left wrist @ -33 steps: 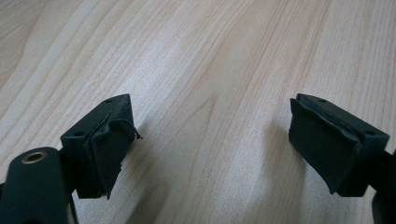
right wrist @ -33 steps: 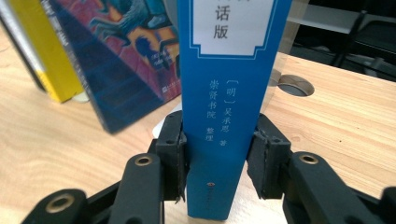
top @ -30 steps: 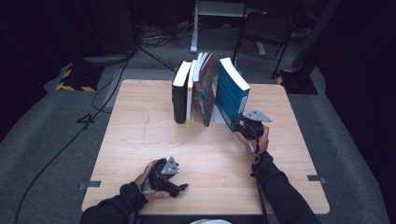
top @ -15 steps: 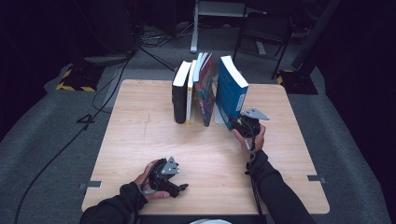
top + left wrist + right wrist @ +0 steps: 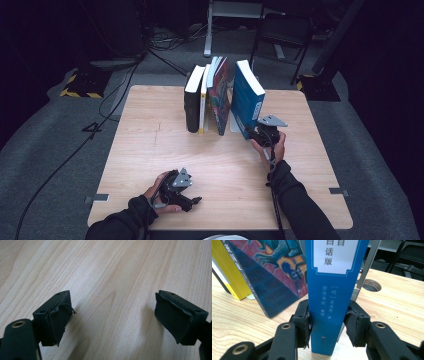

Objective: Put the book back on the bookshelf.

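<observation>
Right gripper (image 5: pixel 328 327), jaws just easing apart, straddles the blue book (image 5: pixel 332 290) beside the red-covered book (image 5: pixel 274 272).

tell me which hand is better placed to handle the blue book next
Right. The right claw already straddles the blue book's spine, its jaws just opening. The left claw rests open over bare table, far from the books.

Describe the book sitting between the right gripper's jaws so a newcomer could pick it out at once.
On the wooden table, a row of upright books stands near the far edge. The blue book is the rightmost, set slightly apart from the patterned-cover book. Its spine carries a white label with Chinese characters, and it stands between the jaws of the right gripper.
</observation>
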The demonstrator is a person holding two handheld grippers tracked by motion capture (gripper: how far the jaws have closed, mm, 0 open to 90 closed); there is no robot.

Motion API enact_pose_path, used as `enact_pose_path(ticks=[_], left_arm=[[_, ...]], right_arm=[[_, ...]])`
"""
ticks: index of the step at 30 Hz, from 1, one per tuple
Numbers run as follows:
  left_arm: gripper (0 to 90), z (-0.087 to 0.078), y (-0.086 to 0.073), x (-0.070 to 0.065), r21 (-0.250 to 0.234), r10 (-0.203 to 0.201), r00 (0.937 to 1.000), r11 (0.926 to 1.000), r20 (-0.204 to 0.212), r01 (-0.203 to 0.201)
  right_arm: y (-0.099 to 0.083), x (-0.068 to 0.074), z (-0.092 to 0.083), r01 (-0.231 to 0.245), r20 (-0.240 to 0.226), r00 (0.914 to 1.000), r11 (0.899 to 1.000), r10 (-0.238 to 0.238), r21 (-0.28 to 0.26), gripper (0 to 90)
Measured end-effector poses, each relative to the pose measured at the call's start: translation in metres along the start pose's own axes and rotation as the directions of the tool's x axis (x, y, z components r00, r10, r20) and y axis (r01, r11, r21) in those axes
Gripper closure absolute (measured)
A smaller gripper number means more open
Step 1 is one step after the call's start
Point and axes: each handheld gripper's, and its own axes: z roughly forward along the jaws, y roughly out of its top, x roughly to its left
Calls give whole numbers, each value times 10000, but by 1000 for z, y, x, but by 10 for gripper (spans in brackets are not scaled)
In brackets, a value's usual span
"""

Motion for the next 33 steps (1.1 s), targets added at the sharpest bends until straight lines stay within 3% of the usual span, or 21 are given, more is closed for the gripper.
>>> enact_pose_path(ticks=[14,23,33], left_arm=[[149,0,0,0,13,1,10000,10000,4,-1],[149,0,0,0,14,3,10000,10000,2,-3],[149,0,0,0,18,6,10000,10000,3,-6]], right_arm=[[30,-1,-14,307,-18,9995,9980,-308,-549,559],[36,-3,-20,406,-188,9990,9983,-414,-416,560],[42,-9,-35,914,-541,9943,9958,-919,-112,502]])
